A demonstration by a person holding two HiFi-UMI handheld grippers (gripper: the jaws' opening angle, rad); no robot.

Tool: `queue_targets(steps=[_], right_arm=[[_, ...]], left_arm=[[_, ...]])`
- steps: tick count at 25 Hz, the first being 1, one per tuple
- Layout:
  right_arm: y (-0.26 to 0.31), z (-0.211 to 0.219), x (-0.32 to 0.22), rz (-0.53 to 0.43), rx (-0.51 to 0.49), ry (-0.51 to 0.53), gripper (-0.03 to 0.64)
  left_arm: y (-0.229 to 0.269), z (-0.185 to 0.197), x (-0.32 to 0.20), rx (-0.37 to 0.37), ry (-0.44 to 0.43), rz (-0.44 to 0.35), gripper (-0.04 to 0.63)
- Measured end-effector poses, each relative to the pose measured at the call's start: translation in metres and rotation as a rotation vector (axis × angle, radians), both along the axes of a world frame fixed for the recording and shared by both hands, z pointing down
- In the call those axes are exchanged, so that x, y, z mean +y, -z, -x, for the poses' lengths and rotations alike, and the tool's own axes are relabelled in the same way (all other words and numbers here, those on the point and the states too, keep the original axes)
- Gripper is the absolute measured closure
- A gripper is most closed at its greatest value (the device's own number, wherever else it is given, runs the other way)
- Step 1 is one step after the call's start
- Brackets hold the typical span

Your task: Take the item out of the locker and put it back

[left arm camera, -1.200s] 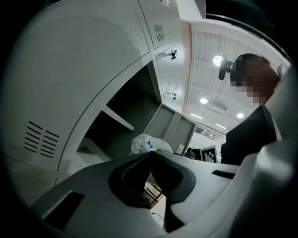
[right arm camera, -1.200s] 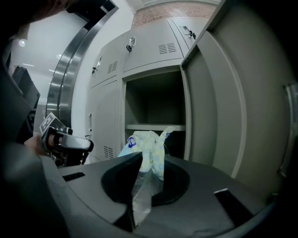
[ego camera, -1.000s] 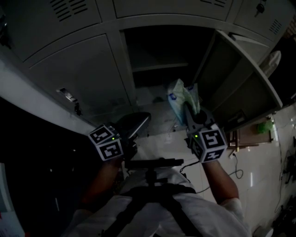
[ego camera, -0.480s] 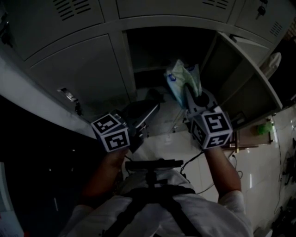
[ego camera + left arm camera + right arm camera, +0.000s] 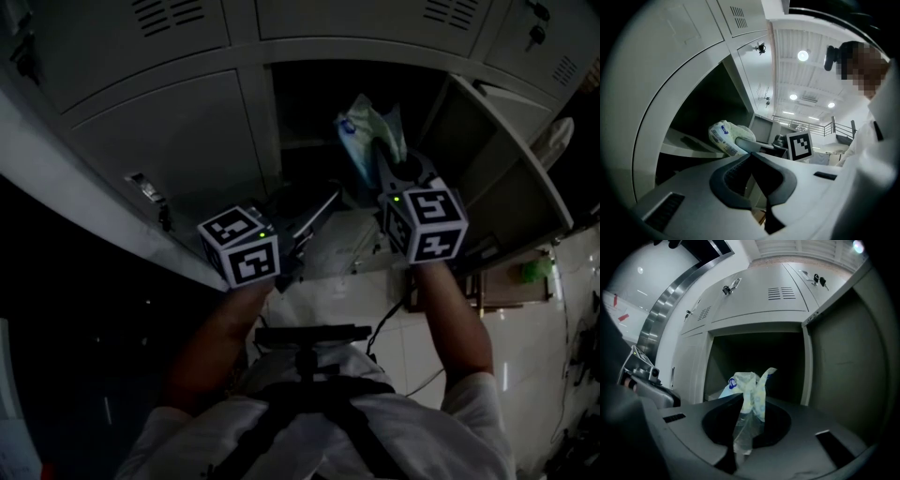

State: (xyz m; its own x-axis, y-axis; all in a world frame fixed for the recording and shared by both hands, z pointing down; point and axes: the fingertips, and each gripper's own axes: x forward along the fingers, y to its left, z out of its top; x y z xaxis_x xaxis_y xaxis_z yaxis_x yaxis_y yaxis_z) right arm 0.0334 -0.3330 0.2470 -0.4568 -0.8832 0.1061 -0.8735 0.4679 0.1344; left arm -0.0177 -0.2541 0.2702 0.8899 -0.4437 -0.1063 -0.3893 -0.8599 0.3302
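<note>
**Pack held at locker mouth**

Soft pack (image 5: 746, 383), wrapped in pale, crinkled printed film, sits just before the open grey metal locker (image 5: 843, 357), not yet inside. The right gripper (image 5: 742, 401) is clamped on its thin gathered end, probably the easiest part to pinch. The left gripper (image 5: 750, 153) has its jaws together and empty, kept aside.

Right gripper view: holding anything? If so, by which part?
Yes. The right gripper is shut on the plastic pack, its jaws pinching the pack's crumpled clear end. The printed body sticks out past them.
</note>
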Motion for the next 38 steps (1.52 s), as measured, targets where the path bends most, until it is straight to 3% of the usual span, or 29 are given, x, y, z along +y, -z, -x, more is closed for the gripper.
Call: queue_targets(steps=[13, 18, 24, 29, 34, 38], right_arm=[[0.013, 0.025, -0.077, -0.006, 0.132, -0.041, 0.602], [0.006, 0.029, -0.115, 0.034, 0.206, -0.085, 0.602], [-0.003, 0.048, -0.138, 0.078, 0.272, -0.081, 0.598], [-0.016, 0.051, -0.155, 0.117, 0.287, -0.115, 0.596], [-0.029, 0.057, -0.160, 0.148, 0.308, -0.104, 0.572], [-0.029, 0.061, -0.159, 0.163, 0.279, -0.064, 0.490]], left_arm=[[0.010, -0.008, -0.025, -0.007, 0.043, -0.014, 0.601], [0.015, -0.004, -0.030, -0.013, 0.070, -0.030, 0.601], [0.016, 0.007, -0.051, -0.022, 0.165, -0.019, 0.600], [0.010, 0.010, -0.055, -0.031, 0.177, 0.001, 0.600], [0.005, 0.009, -0.052, -0.020, 0.169, 0.018, 0.598], [0.006, 0.010, -0.050, -0.004, 0.161, 0.012, 0.598]])
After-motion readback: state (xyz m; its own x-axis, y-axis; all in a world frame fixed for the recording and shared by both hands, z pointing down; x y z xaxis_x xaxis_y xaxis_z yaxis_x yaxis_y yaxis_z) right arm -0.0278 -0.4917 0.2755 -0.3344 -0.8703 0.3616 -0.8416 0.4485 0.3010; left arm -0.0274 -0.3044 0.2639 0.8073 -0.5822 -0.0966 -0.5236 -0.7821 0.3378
